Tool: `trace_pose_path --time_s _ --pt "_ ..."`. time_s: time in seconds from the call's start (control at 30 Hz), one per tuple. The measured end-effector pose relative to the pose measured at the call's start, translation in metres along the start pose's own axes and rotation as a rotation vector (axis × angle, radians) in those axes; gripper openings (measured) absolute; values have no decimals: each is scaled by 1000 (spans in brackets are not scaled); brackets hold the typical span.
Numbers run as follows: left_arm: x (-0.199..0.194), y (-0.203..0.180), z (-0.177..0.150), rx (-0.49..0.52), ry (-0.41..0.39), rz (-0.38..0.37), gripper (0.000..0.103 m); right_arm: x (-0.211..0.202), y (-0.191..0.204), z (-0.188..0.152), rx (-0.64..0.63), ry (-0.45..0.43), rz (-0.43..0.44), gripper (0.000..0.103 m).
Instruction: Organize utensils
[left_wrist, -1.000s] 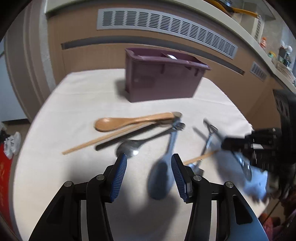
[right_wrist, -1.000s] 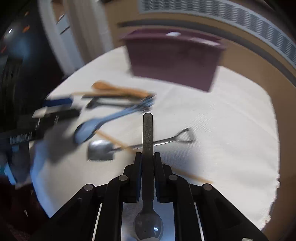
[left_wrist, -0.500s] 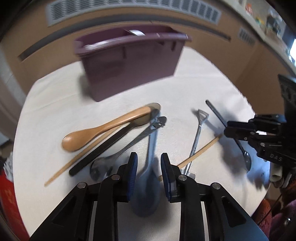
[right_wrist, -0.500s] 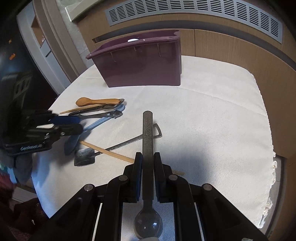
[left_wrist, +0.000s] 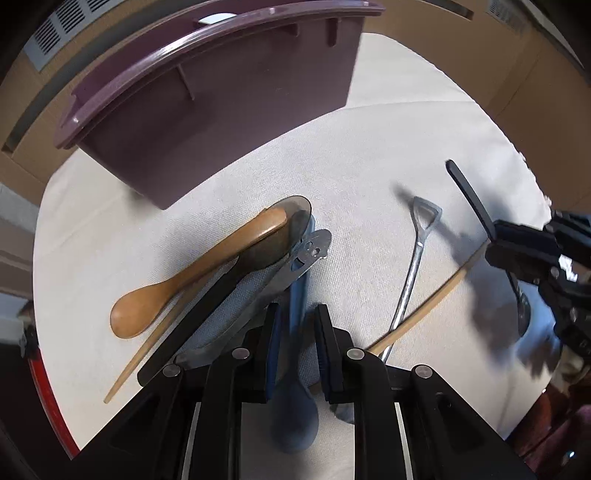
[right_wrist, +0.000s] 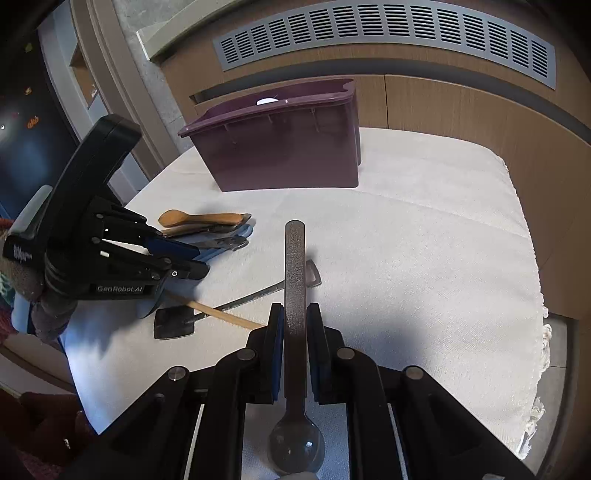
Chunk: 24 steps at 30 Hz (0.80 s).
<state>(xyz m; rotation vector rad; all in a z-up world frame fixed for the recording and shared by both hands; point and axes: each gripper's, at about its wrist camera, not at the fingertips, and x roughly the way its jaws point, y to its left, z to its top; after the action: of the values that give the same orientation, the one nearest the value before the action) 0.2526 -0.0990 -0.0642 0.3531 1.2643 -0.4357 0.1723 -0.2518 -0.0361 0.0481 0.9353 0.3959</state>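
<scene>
Lengthwise, blue spoon (left_wrist: 297, 321) lies handle-forward between the closing left hand-held gripper (left_wrist: 297, 325) pads

a white cloth (right_wrist: 424, 229) covered the table; behind it stood a wooden cabinet (right_wrist: 461, 110) with a long grey vent (right_wrist: 388, 40).

Both wrist views close, facing down; share purple bin (left_wrist: 221, 92) (right_wrist: 288, 147).
</scene>
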Motion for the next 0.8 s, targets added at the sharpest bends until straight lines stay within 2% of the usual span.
trace_pose_path --time_s 0.13,0.23,0.4,0.43,0.53,0.63,0.73,0.8 --pt "-6 4 -11 -55 -99 1 11 -3 -1 0 19 -29 10 12" --pt "-14 9 -26 -151 -198 -65 10 -4 -2 0 21 -41 7 12" --pt "-53 20 -53 -302 -438 -102 8 -9 0 3 29 -61 3 12" --pt "-60 21 -56 -316 -464 -113 8 -10 1 4 35 -63 4 12" --pt "-67 25 -62 -293 -457 -119 8 -9 4 7 37 -57 4 12" --pt "-57 26 -60 -263 -373 -126 8 -10 9 8 23 -55 -1 12" --pt "-51 20 -73 -264 -404 -152 10 -10 8 5 31 -54 0 12" --pt "-45 20 -80 -268 -457 -156 13 -8 5 2 46 -40 0 12"
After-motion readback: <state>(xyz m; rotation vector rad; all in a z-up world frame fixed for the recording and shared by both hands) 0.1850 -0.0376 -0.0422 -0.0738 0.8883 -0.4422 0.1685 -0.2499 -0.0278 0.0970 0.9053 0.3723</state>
